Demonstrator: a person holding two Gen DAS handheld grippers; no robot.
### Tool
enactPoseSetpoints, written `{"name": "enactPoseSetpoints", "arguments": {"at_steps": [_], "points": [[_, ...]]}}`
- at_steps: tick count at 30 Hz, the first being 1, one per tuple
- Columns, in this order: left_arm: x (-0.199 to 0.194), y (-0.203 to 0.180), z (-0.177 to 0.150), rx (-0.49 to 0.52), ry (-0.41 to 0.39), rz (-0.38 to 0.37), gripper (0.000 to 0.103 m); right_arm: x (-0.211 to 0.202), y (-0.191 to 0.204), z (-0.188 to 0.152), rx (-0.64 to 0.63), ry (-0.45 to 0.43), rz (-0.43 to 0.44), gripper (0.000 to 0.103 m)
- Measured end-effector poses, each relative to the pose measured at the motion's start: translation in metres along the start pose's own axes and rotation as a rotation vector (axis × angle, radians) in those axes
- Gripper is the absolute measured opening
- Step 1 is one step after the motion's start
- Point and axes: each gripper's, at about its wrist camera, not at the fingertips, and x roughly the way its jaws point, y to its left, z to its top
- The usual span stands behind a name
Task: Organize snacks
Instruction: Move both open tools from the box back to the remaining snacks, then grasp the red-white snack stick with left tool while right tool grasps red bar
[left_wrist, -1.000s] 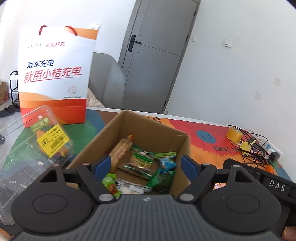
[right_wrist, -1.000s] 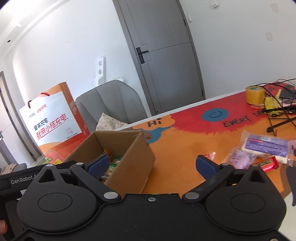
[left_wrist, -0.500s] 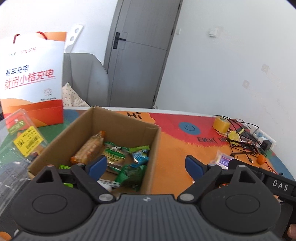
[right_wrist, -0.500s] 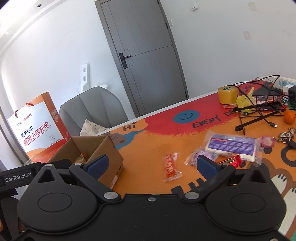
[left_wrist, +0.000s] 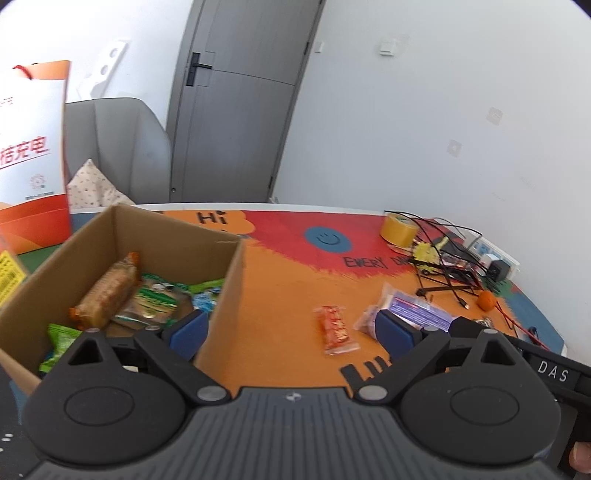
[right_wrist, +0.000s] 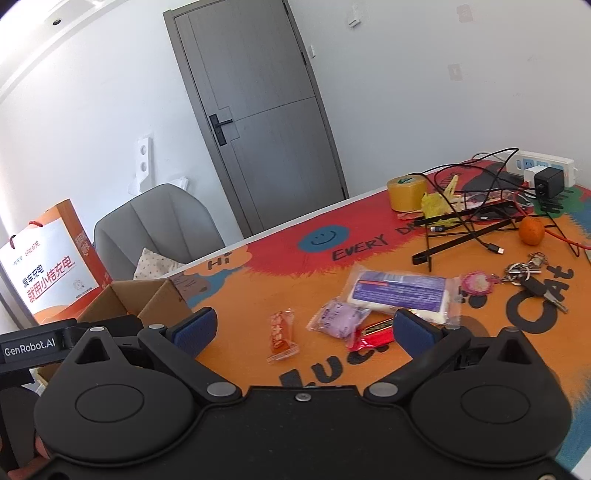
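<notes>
On the orange tabletop (right_wrist: 236, 295), the right gripper (right_wrist: 303, 328) and left gripper (left_wrist: 291, 330) are hovering spread wide, gripping nothing; the red snack packet (right_wrist: 281, 336) is lying between the right fingers.

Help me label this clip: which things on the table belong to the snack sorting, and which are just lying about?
Belong to the job:
cardboard box holding snacks
orange snack packet
purple snack packet
red snack bar
white and purple pack

Just lying about:
tape roll
orange fruit
keys
cables
power strip
paper bag
</notes>
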Motion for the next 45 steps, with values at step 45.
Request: {"name": "enactPoseSetpoints", "arguments": {"at_steps": [45], "points": [[0.143,-0.044,-0.012,0.012,0.204,0.062,0.087,0.088,-0.073,-0.009,0.14,0.138,-0.084,0.082]]}}
